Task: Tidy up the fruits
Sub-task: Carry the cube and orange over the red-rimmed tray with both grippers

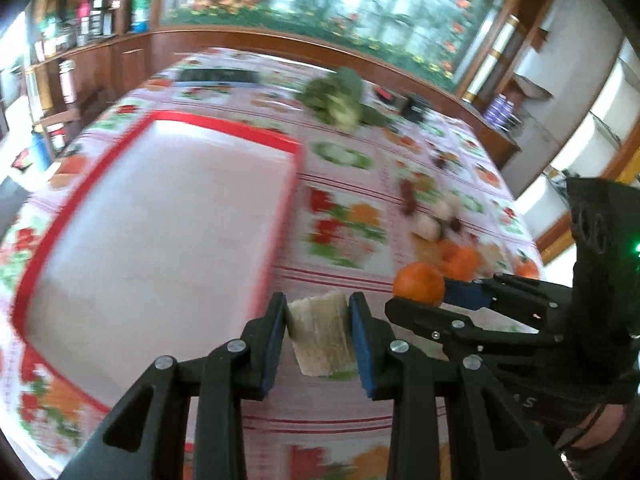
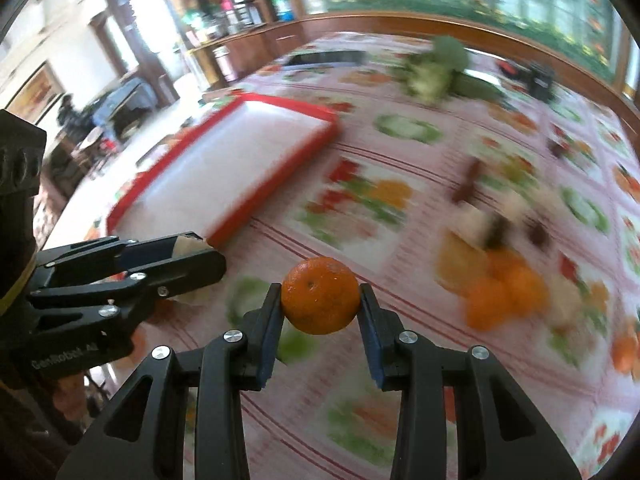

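I have a small orange (image 2: 320, 295) pinched between the pads of my right hand-held gripper (image 2: 320, 300), lifted clear of the tabletop (image 2: 400, 152), and a pale wedge of cut fruit (image 1: 320, 334), which I cannot name for sure, clamped in my left hand-held gripper (image 1: 319, 336). Both are in the carry step, I judge, with the empty red-rimmed white tray (image 1: 152, 216) ahead and to the left. More oranges (image 2: 500, 292) lie heaped on the cloth to the right, near some blurred pale and dark pieces. Next I must bring both loads over the tray's rim, lower them apart from each other, then release.
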